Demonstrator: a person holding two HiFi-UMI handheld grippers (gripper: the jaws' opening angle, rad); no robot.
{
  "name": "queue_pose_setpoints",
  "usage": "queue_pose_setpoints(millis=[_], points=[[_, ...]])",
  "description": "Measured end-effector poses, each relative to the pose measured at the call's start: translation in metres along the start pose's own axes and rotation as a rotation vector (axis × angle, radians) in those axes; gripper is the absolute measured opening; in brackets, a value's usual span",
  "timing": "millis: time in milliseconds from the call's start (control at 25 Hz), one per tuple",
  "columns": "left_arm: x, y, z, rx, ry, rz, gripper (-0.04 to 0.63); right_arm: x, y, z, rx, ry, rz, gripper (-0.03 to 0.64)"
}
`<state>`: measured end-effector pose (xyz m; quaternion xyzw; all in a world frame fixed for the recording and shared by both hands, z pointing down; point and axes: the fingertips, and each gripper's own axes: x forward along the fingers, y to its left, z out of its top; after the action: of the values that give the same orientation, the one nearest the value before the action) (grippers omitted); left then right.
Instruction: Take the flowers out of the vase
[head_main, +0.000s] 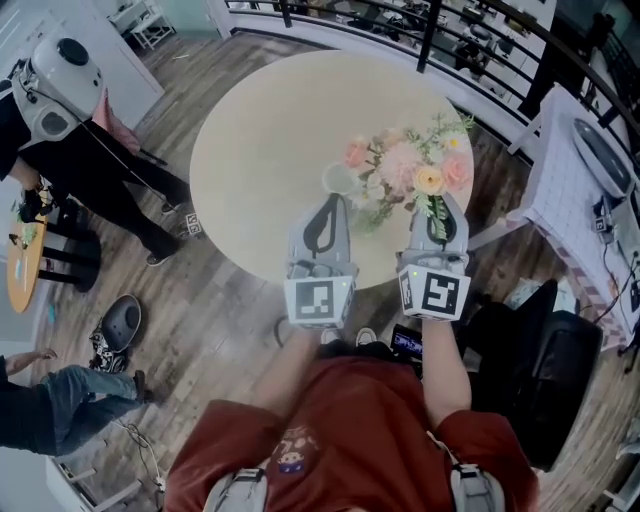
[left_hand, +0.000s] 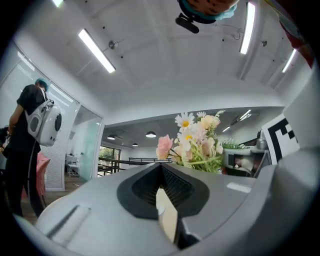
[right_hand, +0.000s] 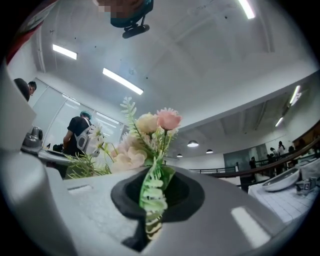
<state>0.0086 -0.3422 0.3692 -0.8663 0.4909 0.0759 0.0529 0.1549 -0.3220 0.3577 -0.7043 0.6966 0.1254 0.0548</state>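
Head view: round beige table (head_main: 250, 140), smooth matte top, on a wood-plank floor. Both grippers sit over its near edge, side by side and apart. A dark railing (head_main: 440, 30) runs beyond the far edge, a white-clothed table (head_main: 565, 190) stands right, and a person with a white backpack (head_main: 60, 85) stands well off left. Left gripper (head_main: 328, 203) tip is at the rim of the pale round vase (head_main: 340, 178). Flowers (head_main: 410, 170), pink, peach and white with green sprigs, lie just right of the vase, stems running into the right gripper (head_main: 437, 207). Can't tell if any stem is in the vase.

Left gripper view: left gripper (left_hand: 165, 200) jaws clamped on a thin, smooth cream wall, the vase (left_hand: 169, 222). Flowers (left_hand: 197, 140) are just past the grey shell, to the right.

Right gripper view: right gripper (right_hand: 152, 212) jaws pinched on a ribbed green fern leaf (right_hand: 152, 192) of the flowers (right_hand: 150, 132), blooms upright above the jaws.
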Motion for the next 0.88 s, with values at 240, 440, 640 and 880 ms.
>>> queue_pose_setpoints(millis=[240, 440, 640, 880], points=[[0.004, -0.006, -0.003, 0.0, 0.008, -0.013, 0.005, -0.005, -0.002, -0.034, -0.002, 0.079, -0.01, 0.014], [0.004, -0.01, -0.007, -0.001, 0.011, -0.022, 0.005, -0.012, -0.004, -0.056, 0.008, 0.141, -0.019, 0.014], [0.005, -0.013, -0.015, -0.003, 0.022, -0.03, 0.005, -0.018, -0.003, -0.069, 0.001, 0.166, -0.021, 0.014], [0.007, -0.014, -0.019, -0.006, 0.026, -0.032, 0.005, -0.02, -0.006, -0.077, 0.005, 0.198, -0.032, 0.014]])
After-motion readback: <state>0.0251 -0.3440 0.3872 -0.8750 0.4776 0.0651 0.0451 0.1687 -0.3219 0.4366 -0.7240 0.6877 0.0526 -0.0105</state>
